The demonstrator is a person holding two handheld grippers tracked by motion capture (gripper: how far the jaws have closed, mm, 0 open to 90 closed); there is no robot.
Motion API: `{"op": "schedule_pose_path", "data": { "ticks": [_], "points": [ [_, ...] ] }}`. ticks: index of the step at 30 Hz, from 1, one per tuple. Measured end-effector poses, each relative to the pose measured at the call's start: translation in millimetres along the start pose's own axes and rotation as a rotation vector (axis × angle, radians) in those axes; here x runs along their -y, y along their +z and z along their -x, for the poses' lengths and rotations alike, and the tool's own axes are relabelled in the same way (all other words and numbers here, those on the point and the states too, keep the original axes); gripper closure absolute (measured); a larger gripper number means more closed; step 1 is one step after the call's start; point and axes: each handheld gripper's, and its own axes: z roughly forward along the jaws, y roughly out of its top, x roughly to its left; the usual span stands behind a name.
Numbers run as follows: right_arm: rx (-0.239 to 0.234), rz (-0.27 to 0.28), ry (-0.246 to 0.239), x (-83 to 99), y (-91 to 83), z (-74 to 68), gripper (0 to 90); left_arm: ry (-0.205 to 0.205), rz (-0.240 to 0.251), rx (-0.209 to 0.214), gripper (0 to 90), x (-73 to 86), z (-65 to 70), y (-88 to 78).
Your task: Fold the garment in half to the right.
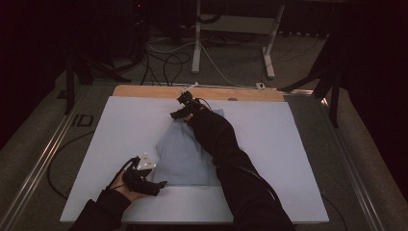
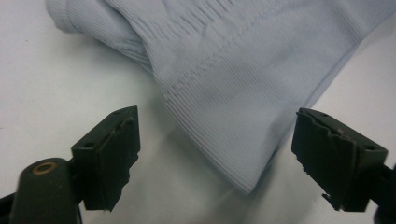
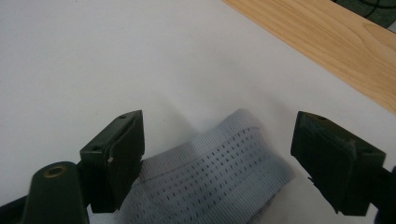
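While both grippers (image 2: 217,154) (image 3: 217,161) stand apart, unclamped, each straddles the ribbed (pale blue) knit garment (image 1: 185,151).

In the high view the person's right forearm (image 1: 226,144) lay across the pale blue garment (image 1: 185,154) and hid its right side on the white sheet (image 1: 120,125). The right gripper (image 1: 179,114), near the sheet's far edge, was too small and dark to read its jaws. In the left gripper view the picture's top edge cut the garment off. In the right gripper view its bottom edge cut off the ribbed band (image 3: 219,182).
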Motion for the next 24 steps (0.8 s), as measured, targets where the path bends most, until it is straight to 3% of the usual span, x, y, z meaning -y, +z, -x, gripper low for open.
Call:
{"op": "schedule_pose_path", "data": {
  "ticks": [3, 7, 12, 15, 16, 19, 22, 24],
  "points": [
    [-0.003, 0.004, -0.002, -0.8, 0.6, 0.0, 17.4, -0.002, 0.004, 0.009, 22.2, -0.4, 0.5, 1.2],
    [-0.002, -0.009, -0.016, -2.2, 3.7, -3.4, 17.5, 0.013, -0.019, 0.019, 35.1, -1.5, 2.2, 5.4],
    [-0.008, -0.019, -0.02, -2.7, 5.4, -4.9, 18.2, 0.015, -0.004, 0.058, 52.2, -3.1, 2.6, 7.2],
    [-0.015, -0.022, -0.01, -3.1, 5.8, -5.9, 18.9, 0.012, -0.002, 0.068, 56.6, -5.3, 4.1, 8.8],
    [-0.014, -0.029, -0.024, -3.4, 6.8, -6.9, 19.4, 0.019, -0.003, 0.076, 63.3, -7.3, 5.7, 9.8],
    [-0.016, -0.033, -0.021, -3.8, 7.1, -6.4, 19.5, 0.018, -0.001, 0.074, 68.3, -9.3, 7.1, 10.7],
    [-0.013, -0.04, -0.01, -5.0, 8.2, -6.0, 26.0, 0.004, 0.021, 0.071, 83.4, -13.6, 7.9, 8.9],
    [0.006, -0.045, 0.01, -6.1, 7.9, -5.5, 28.2, -0.002, 0.037, 0.066, 85.4, -15.1, 8.3, 6.5]
  ]
}}
